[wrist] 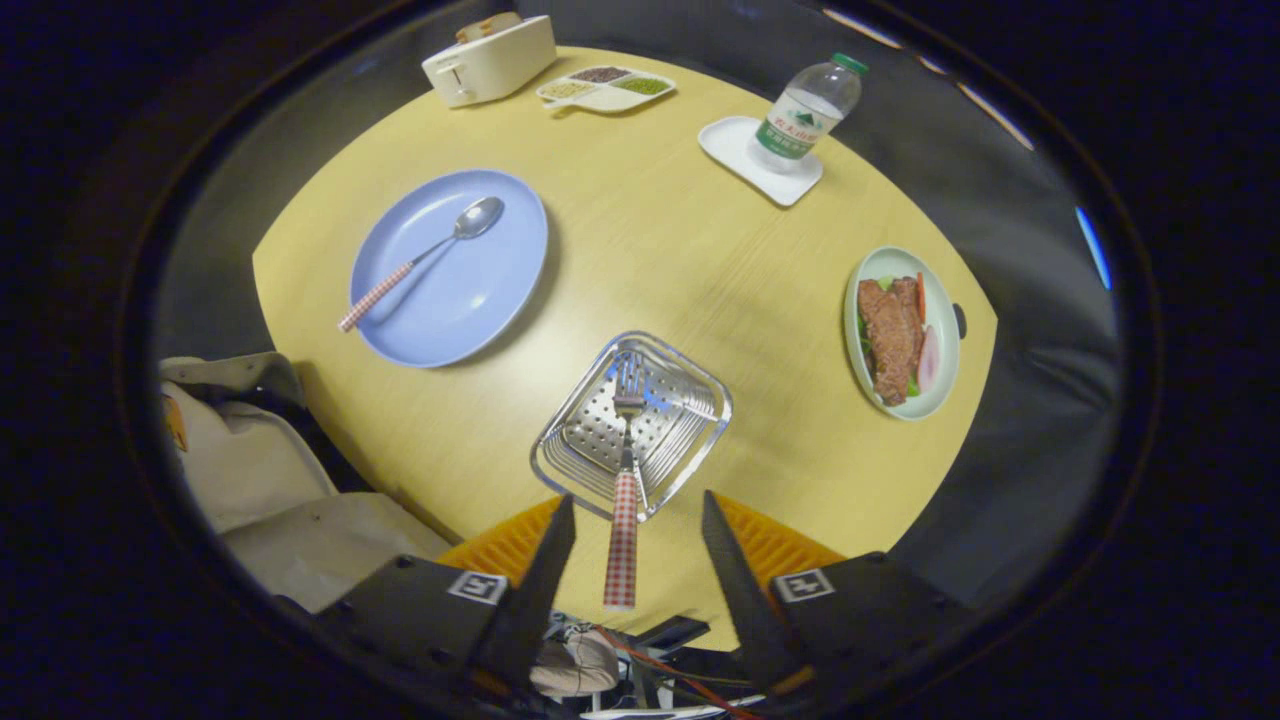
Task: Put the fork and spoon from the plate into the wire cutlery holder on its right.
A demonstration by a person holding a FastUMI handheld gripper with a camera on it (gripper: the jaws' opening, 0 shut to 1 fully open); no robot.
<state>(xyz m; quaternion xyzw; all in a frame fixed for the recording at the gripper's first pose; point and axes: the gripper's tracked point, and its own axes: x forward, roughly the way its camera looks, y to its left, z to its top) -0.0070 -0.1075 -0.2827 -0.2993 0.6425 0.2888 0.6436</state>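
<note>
The square wire cutlery holder (632,425) stands on the yellow table just ahead of my fingers. A fork (625,470) with a red-and-white checked handle stands in it, tines down, handle rising toward me into the gap between the fingers. My gripper (636,535) hovers above it, open, both fingers apart from the handle. Beyond the holder to the left lies the blue plate (450,268). On it rests the spoon (422,258), bowl pointing away, checked handle toward the plate's near rim.
Right of the holder is an oval green dish of meat (902,332). Farther back, a water bottle (806,112) stands on a white tray (758,160), with a divided snack dish (606,89) and a cream toaster (489,60) behind. Cloth bags (262,470) lie beside the table's near-left edge.
</note>
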